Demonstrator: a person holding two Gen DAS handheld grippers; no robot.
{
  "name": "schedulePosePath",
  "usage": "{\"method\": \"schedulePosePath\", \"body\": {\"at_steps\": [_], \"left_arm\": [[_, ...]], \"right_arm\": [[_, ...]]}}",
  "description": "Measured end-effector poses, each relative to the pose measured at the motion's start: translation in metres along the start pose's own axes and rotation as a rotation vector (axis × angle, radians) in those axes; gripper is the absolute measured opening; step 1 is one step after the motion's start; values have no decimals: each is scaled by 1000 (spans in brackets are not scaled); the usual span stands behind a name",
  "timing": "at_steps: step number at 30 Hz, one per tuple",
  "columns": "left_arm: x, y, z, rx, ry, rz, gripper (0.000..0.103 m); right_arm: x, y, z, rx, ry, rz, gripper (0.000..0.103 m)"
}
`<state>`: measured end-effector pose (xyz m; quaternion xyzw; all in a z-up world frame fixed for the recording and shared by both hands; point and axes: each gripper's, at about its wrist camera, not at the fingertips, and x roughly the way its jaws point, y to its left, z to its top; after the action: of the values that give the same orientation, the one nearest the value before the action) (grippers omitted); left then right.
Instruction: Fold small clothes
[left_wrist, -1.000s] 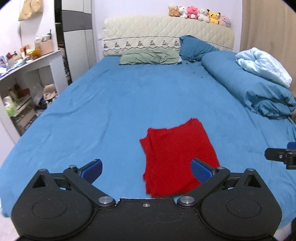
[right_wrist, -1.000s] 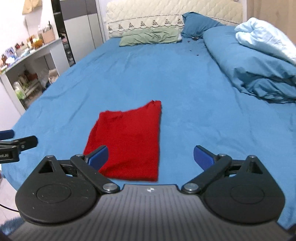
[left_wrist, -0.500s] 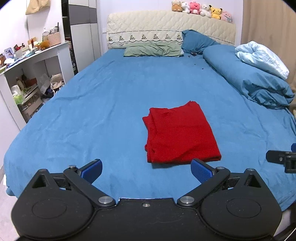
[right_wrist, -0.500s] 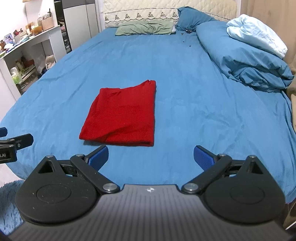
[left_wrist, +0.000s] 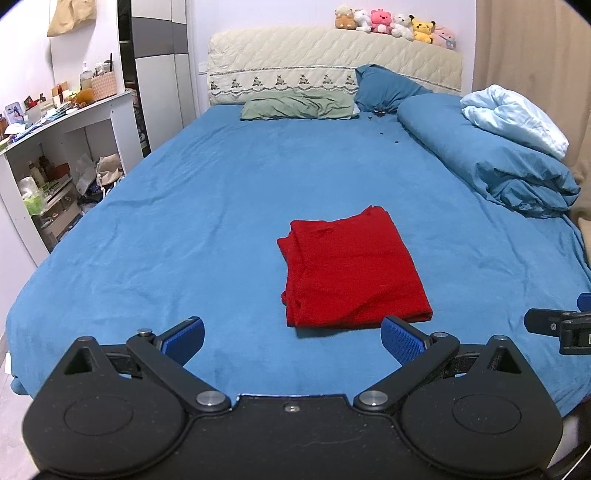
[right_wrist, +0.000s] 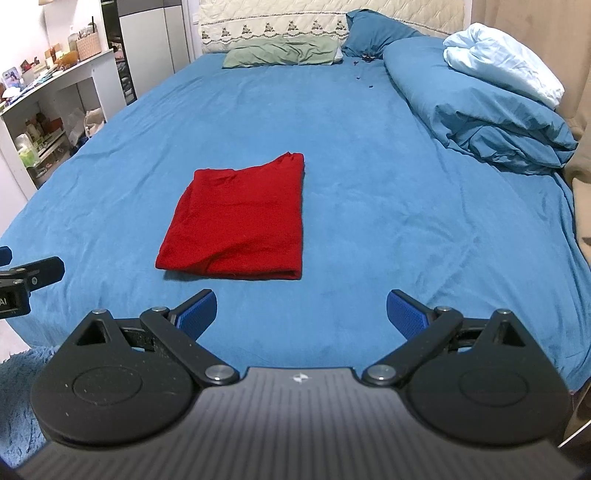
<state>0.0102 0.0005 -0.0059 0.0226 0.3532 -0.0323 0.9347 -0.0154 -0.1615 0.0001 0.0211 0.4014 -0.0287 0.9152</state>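
The small red cloth garment (left_wrist: 352, 271) lies folded into a neat flat rectangle on the big bed with the blue sheet (left_wrist: 184, 221). It sits near the foot edge of the bed, about in the middle between the two side edges. In the left wrist view you can see layered edges on its left side, so it looks folded more than once. Nothing is touching it.

The left gripper (left_wrist: 291, 338) hangs over the foot edge of the bed, just short of the garment. Its jaws are wide apart and hold nothing. The right gripper (right_wrist: 301, 312) is also near the foot edge, a bit to the right of the garment. Its jaws are wide apart and empty too.

I think the folding of this piece is done, or almost done. The shape looks tidy and the two grippers are both off it. The near left corner has a small soft bump.

A rolled blue duvet (right_wrist: 480, 110) with a pale blue blanket (right_wrist: 502, 62) on top lies along the right edge of the bed.

The next move may be to press the bump flat, or to pick up the folded piece by its near edge with both jaws. A grab must catch all the layers, or the fold could fall open.
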Motion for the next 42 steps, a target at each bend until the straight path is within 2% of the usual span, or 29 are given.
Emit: {"method": "schedulePosePath", "body": {"at_steps": [42], "left_arm": [[-5,-7,4,-2,-14,11,103]], "right_arm": [[-6,3,-1,4,-9,4,103]]}}
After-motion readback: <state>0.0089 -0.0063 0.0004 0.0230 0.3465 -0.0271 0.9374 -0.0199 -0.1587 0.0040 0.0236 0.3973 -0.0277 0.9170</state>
